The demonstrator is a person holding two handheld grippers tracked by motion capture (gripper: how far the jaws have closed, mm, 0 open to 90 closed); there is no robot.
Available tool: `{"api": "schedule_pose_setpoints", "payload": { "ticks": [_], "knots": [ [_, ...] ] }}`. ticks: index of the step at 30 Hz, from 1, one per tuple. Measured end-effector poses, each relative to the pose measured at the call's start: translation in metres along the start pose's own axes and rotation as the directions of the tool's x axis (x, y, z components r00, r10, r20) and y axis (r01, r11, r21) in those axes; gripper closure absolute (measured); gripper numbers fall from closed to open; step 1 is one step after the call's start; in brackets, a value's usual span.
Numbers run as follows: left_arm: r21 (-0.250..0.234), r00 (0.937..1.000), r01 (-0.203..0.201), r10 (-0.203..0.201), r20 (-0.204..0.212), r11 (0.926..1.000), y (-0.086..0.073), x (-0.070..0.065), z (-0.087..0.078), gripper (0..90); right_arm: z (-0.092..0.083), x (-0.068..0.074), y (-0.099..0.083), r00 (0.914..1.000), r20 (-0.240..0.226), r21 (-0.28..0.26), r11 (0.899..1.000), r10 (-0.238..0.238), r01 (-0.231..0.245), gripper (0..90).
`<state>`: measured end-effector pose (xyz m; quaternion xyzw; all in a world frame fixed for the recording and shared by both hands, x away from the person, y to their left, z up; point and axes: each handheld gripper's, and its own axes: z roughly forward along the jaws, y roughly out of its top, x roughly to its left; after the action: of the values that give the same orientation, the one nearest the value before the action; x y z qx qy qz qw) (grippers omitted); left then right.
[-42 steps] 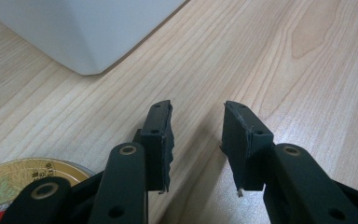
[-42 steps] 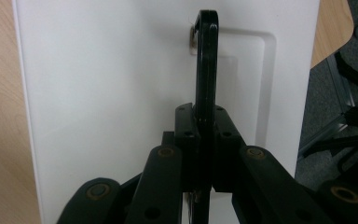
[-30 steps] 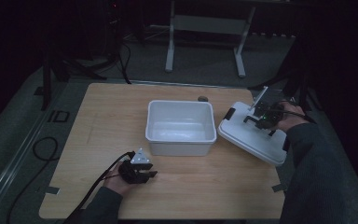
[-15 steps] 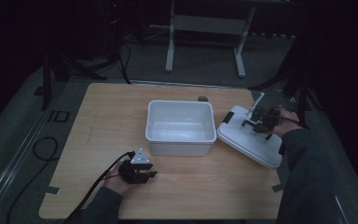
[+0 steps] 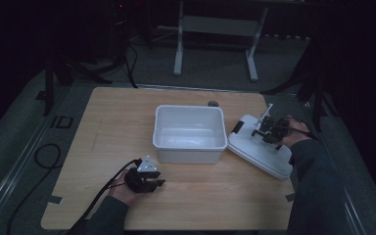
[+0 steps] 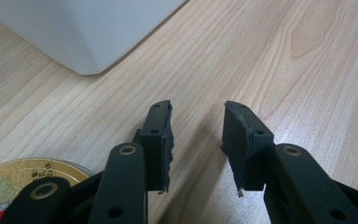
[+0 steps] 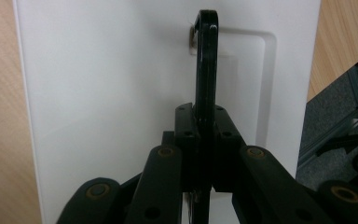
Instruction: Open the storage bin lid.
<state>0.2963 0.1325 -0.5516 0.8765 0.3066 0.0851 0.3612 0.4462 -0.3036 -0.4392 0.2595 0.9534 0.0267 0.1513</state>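
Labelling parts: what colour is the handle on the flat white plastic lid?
Black handle, clearest in the right gripper view, clamped by the right gripper.

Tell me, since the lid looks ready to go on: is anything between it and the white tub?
Nothing visible. The right gripper is shut on the lid's black handle; the lid lies right beside the empty tub, with bare table around.

Pale matt wood-grain table (image 5: 103, 147); smooth white plastic bin (image 5: 190, 147) and lid (image 5: 254, 149) with glossy black handle (image 7: 205, 70).

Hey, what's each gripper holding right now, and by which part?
The right gripper is shut on the white lid's black handle, gripping its raised bar. The left gripper is open, holding nothing.
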Motion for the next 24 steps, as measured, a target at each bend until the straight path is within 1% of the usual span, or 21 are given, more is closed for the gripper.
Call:
{"api": "schedule_pose_setpoints", "payload": {
  "ticks": [3, 7, 11, 18, 24],
  "knots": [
    [-0.001, 1.0000, 0.000, 0.000, 0.000, 1.0000, 0.000, 0.000, 0.000, 62.4, 0.004, 0.001, 0.001, 1.0000, 0.007, -0.004, 1.000, 0.000, 0.000, 84.0],
    [0.000, 1.0000, 0.000, 0.000, 0.001, 1.0000, 0.000, 0.000, 0.000, 62.3, 0.012, 0.002, 0.004, 0.9998, 0.019, 0.009, 1.000, 0.000, 0.000, 83.9],
    [-0.001, 1.0000, 0.000, 0.000, 0.000, 1.0000, 0.000, 0.000, 0.000, 62.3, 0.020, 0.003, 0.004, 0.9999, 0.013, 0.012, 1.000, -0.002, 0.001, 83.9],
    [-0.001, 1.0000, 0.000, 0.000, 0.000, 1.0000, 0.000, 0.000, 0.000, 62.3, 0.029, 0.005, 0.005, 0.9999, 0.017, 0.012, 1.000, 0.000, 0.000, 83.8],
    [-0.001, 1.0000, 0.000, 0.000, 0.001, 1.0000, 0.000, 0.000, 0.000, 62.0, 0.037, 0.009, 0.005, 1.0000, 0.004, 0.016, 1.000, -0.004, 0.004, 83.6]
  ]
}}
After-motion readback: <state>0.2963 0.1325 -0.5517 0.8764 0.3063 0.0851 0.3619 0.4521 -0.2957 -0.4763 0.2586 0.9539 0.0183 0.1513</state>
